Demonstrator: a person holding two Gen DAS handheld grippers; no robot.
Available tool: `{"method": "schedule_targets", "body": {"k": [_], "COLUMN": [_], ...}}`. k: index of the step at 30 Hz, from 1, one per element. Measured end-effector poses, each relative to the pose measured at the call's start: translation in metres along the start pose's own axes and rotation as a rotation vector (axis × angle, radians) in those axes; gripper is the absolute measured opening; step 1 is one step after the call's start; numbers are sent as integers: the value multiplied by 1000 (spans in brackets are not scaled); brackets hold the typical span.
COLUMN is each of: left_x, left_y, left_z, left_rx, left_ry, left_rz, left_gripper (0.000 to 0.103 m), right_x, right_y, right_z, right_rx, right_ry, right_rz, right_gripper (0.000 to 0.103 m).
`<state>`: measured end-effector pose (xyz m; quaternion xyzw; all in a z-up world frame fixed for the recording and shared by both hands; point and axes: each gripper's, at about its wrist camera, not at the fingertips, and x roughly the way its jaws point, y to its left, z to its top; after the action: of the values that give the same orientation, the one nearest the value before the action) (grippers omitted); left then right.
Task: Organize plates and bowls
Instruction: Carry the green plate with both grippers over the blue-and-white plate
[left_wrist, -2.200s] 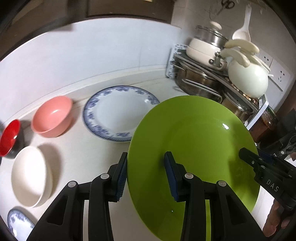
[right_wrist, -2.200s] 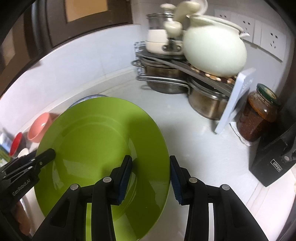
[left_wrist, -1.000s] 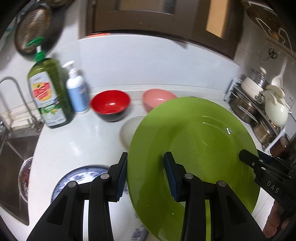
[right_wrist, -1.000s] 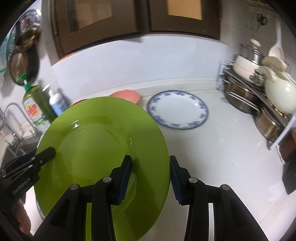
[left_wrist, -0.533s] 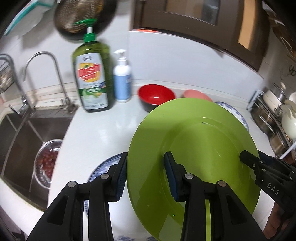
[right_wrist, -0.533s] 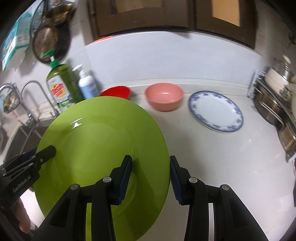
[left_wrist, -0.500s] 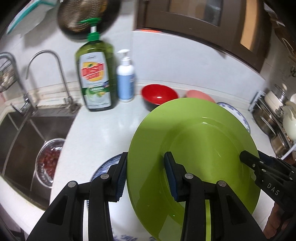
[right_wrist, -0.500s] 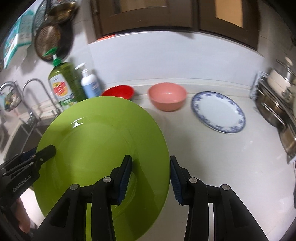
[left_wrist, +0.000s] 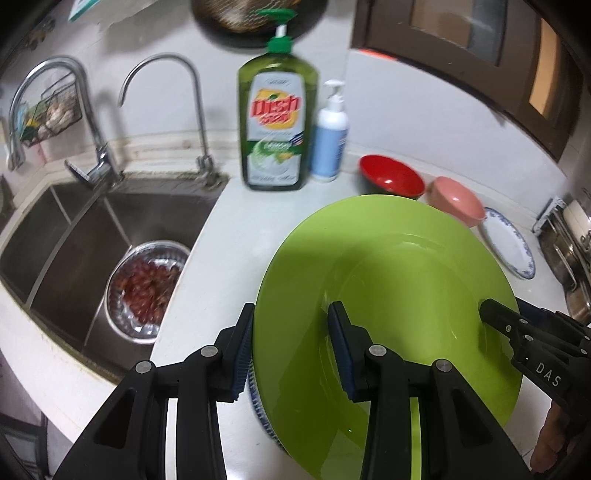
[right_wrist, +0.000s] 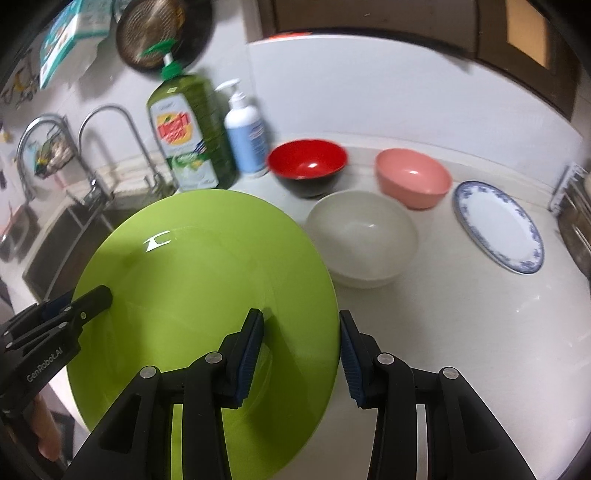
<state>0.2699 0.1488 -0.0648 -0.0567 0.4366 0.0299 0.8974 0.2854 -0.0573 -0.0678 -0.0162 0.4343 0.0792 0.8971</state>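
A large green plate (left_wrist: 406, 277) (right_wrist: 203, 277) is held level above the counter between both grippers. My left gripper (left_wrist: 291, 310) is shut on its left rim, and my right gripper (right_wrist: 301, 316) is shut on its right rim. Each gripper's tip shows in the other view: the right gripper (left_wrist: 495, 314) and the left gripper (right_wrist: 99, 295). The edge of a blue-patterned plate (left_wrist: 258, 402) peeks out just under the green one. Behind stand a white bowl (right_wrist: 362, 236), a red bowl (right_wrist: 306, 162), a pink bowl (right_wrist: 412, 177) and a blue-rimmed plate (right_wrist: 498, 225).
A steel sink (left_wrist: 74, 229) lies to the left, with a metal bowl of red fruit (left_wrist: 147, 280) in it and two faucets behind. A green dish soap bottle (left_wrist: 275, 122) and a white pump bottle (left_wrist: 330, 136) stand at the back wall. Pots (left_wrist: 569, 254) sit at far right.
Both grippers have carried the green plate leftward along the counter, away from the pot rack toward the sink. It now hangs over the blue-patterned plate by the sink.
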Motion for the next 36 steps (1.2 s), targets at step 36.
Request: {"method": "schedule_targets", "body": {"k": [36], "left_x": [68], "left_y": [17], "left_z": [-32], "left_rx": [-36], "left_ry": [183], "left_rz": [12], "left_gripper": [39], "right_x": [70], "right_y": [8], "right_z": [-18], "right_rx": [-29], "right_ry": [194], "right_rz": [-12], "right_gripper": [42]}}
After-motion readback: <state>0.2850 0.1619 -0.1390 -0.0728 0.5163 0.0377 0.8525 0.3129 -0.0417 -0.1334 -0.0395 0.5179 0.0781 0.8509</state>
